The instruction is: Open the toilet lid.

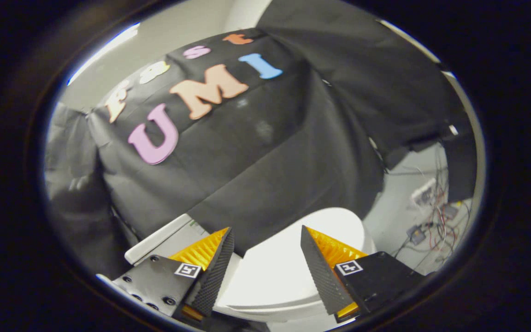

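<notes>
A white toilet stands below and ahead of my fingers. Its lid [279, 272] lies flat and closed over the bowl, seen in the gap between the fingers and beyond the right one. The white tank [166, 237] rises behind my left finger, against the black cloth wall. My gripper [266, 231] hangs above the lid, open, its orange-and-black fingertips [221, 249] wide apart and touching nothing. The whole scene looks tilted.
Black cloth [256, 161] drapes the wall right behind the toilet. To the right of the bowl, on a pale floor, lie loose wires and small electronic boxes [427, 216]. A grey cloth fold [69, 184] hangs to the left of the tank.
</notes>
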A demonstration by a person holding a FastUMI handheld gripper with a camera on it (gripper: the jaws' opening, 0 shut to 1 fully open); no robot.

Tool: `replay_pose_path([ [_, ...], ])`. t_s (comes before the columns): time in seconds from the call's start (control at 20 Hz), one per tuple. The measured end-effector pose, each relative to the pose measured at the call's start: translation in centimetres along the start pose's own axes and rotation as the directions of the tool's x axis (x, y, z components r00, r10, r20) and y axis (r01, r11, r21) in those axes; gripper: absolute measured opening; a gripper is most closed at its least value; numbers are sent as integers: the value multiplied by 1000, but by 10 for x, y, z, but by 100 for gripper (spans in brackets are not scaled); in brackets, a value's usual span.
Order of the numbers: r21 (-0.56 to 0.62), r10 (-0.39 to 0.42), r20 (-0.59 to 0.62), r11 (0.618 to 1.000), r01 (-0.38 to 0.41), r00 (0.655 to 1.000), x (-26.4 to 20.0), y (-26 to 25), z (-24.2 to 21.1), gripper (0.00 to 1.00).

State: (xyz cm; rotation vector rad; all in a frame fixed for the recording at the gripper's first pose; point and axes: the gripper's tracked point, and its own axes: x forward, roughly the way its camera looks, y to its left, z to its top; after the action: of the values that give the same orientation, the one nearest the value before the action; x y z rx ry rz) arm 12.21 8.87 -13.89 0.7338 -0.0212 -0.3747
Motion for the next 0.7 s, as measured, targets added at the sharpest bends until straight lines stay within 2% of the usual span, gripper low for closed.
replay_pose_path([
  [0.3,169,-157,-14,973,157,988,-26,-45,-45,90],
  [0.5,272,-258,-20,928,253,966,-37,-72,-63,91],
  [0.6,322,-324,-37,892,319,945,-41,-91,-73,91],
  [0.7,374,-358,-50,859,350,932,-44,-104,-81,91],
])
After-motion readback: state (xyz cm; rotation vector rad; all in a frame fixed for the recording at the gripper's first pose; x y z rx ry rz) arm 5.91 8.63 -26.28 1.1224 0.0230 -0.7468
